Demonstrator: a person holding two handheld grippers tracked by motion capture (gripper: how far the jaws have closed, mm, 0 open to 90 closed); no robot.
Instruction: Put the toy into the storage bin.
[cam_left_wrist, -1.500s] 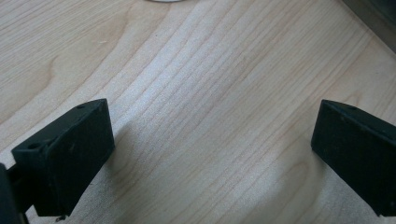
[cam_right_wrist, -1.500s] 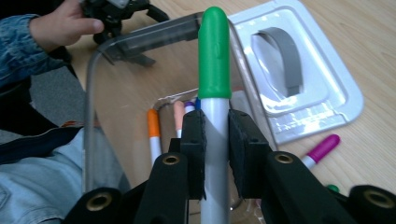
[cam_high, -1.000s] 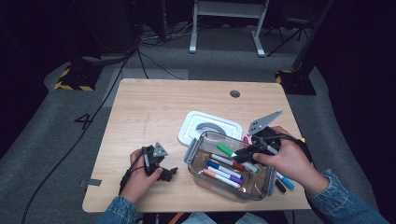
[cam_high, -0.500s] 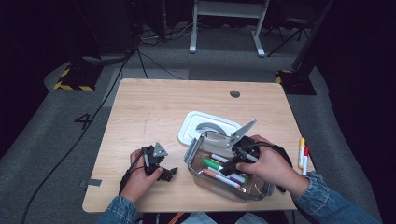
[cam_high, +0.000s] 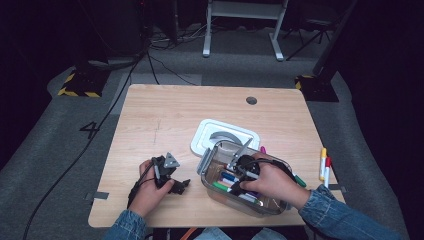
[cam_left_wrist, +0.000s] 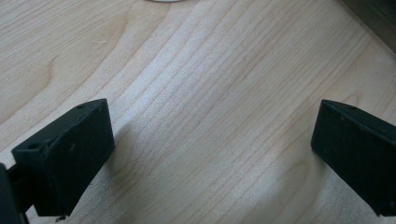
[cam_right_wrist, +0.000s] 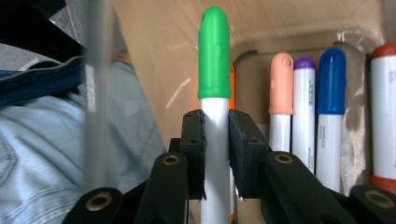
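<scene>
Dark floor and cables ring the pale wooden table (cam_high: 165, 115), which stands under a fixed overhead camera. At the left, the left gripper (cam_high: 172, 182) rests low on bare wood in the person's left hand (cam_high: 147, 192), its jaws spread wide with nothing between them — in the left gripper view just woodgrain shows between the two black pads. Toward the middle lies a white lid (cam_high: 220, 136), flat and touching the far corner of the clear plastic bin (cam_high: 209, 162). Inside that bin the right gripper (cam_high: 240, 172) reaches down, jaws clamped on a green-capped marker (cam_right_wrist: 214, 93), held upright between the pads beside peach, purple and blue-capped markers (cam_right_wrist: 303, 126) already lying in the container. Further right, two loose markers (cam_high: 325, 164) wait near the table edge.

The risk, as I judge it: letting go too high, so the marker bounces off the others or out over the wall — or the gripper's body knocking the light bin and sliding it into the lid.
</scene>
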